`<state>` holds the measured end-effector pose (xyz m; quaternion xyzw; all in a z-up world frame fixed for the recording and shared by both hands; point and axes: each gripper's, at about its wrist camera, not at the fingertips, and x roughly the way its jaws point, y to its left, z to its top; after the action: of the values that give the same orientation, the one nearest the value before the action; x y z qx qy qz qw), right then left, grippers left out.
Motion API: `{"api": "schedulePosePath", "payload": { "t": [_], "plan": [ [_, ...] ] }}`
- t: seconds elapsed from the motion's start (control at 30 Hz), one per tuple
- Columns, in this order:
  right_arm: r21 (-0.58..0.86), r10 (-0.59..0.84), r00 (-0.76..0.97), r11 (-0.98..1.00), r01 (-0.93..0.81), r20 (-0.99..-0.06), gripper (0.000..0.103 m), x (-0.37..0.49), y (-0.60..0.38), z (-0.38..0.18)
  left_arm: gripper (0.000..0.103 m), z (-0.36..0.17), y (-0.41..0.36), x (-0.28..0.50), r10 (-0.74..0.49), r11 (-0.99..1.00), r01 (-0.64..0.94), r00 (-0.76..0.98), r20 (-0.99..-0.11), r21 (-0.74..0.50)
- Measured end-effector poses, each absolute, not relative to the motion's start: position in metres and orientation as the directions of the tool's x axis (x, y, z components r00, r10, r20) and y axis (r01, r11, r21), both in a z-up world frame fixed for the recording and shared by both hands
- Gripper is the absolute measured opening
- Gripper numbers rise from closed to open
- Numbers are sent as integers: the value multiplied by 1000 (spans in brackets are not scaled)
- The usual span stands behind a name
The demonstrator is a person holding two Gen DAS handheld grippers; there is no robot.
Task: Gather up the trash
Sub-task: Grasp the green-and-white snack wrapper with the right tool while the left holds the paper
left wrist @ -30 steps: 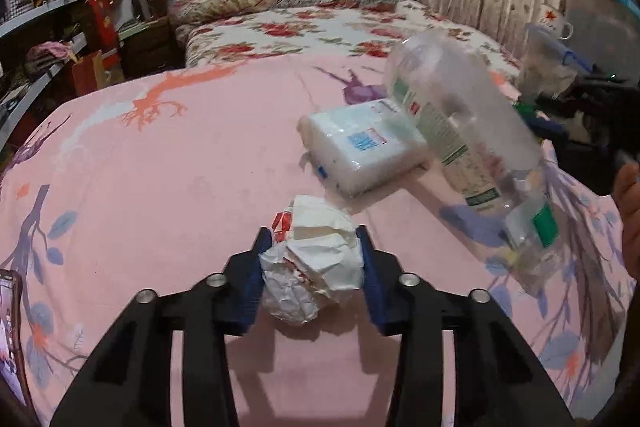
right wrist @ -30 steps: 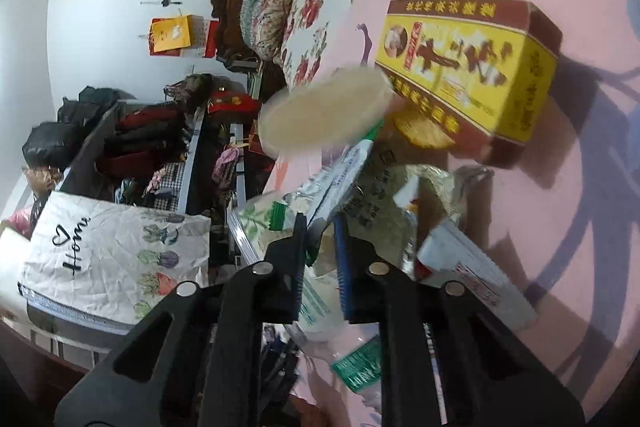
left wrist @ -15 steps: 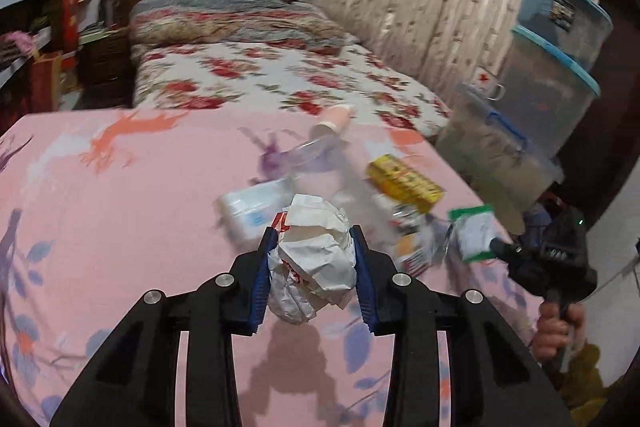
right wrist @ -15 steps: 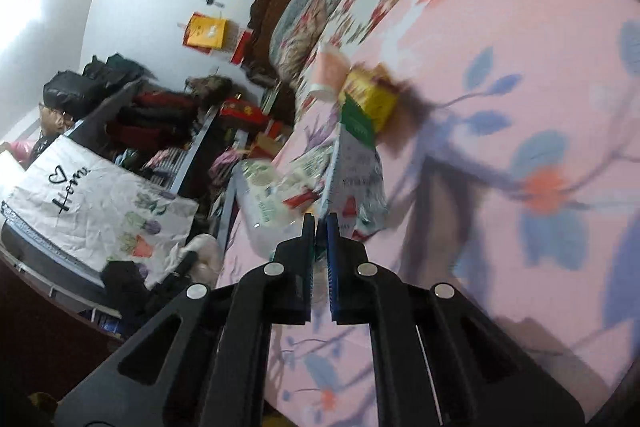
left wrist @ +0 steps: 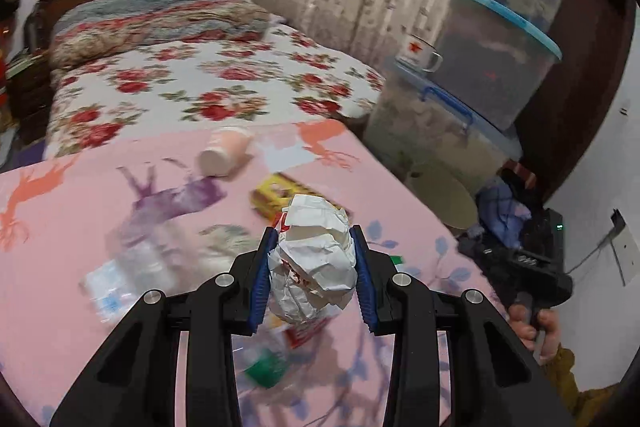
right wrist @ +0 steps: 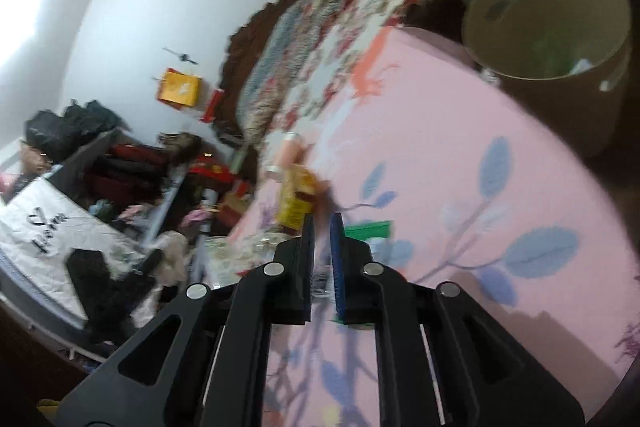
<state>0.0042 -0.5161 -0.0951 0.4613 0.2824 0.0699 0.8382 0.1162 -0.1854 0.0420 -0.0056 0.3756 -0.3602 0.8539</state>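
Observation:
My left gripper (left wrist: 314, 239) is shut on a crumpled white paper ball (left wrist: 316, 267) with red print, lifted above the pink bedsheet (left wrist: 80, 195). My right gripper (right wrist: 323, 223) has its jaws almost together and just opening, with the thin edge of a green-topped packet (right wrist: 368, 229) pinched between the pads. A tan round bin (right wrist: 548, 27) stands off the bed's corner, also seen in the left wrist view as the bin (left wrist: 440, 195). A yellow box (left wrist: 276, 195), a pink paper cup (left wrist: 224, 155) and a blurred clear bottle (left wrist: 128, 267) lie on the sheet.
Stacked plastic storage tubs (left wrist: 500, 39) with a white mug (left wrist: 420, 53) stand beside the bin, against a curtain. A person's hand (left wrist: 536, 323) grips the right tool. A floral bed (left wrist: 200, 87) lies beyond. Cluttered shelves (right wrist: 132, 167) and a white bag (right wrist: 44, 235) are at the left.
Both grippers have swung right toward the bed's corner and the bin. The left one rose with the paper ball. The right one carried the packet away from the heap of trash.

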Motion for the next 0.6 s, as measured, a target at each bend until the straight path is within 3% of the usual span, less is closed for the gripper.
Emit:
{"api": "schedulePosePath", "payload": {
  "t": [0.03,0.07,0.1,0.13,0.27,0.43,0.5,0.53,0.57,0.6],
  "plan": [
    [798,388,809,581,158,-443,20,7,-516,-98,34,40,-195,115,-627,730,622,446,-639,-282],
    [769,387,782,614,177,-489,55,10,-513,-100,34,38,-203,116,-631,723,630,434,-643,-284],
    [741,374,768,645,188,-521,81,12,-508,-100,34,35,-206,116,-633,718,633,424,-647,-288],
    [698,343,767,692,185,-543,97,11,-503,-98,34,30,-213,116,-639,710,637,404,-655,-300],
    [429,246,696,898,98,-675,80,24,-461,-91,34,14,-224,116,-641,699,641,362,-677,-319],
    [155,140,619,987,-31,-773,78,41,-412,-104,35,-2,-230,117,-633,694,637,318,-706,-335],
    [123,124,607,991,-43,-785,66,48,-409,-110,35,-5,-232,116,-623,696,641,315,-716,-323],
    [109,112,606,993,-42,-788,48,49,-413,-111,35,-6,-234,116,-621,695,644,314,-719,-320],
    [107,111,602,993,-42,-790,36,49,-416,-110,35,-6,-237,116,-620,693,647,312,-720,-318],
    [127,126,607,991,-41,-785,35,48,-422,-109,35,-5,-238,116,-620,692,649,311,-720,-315]
  ]
}}
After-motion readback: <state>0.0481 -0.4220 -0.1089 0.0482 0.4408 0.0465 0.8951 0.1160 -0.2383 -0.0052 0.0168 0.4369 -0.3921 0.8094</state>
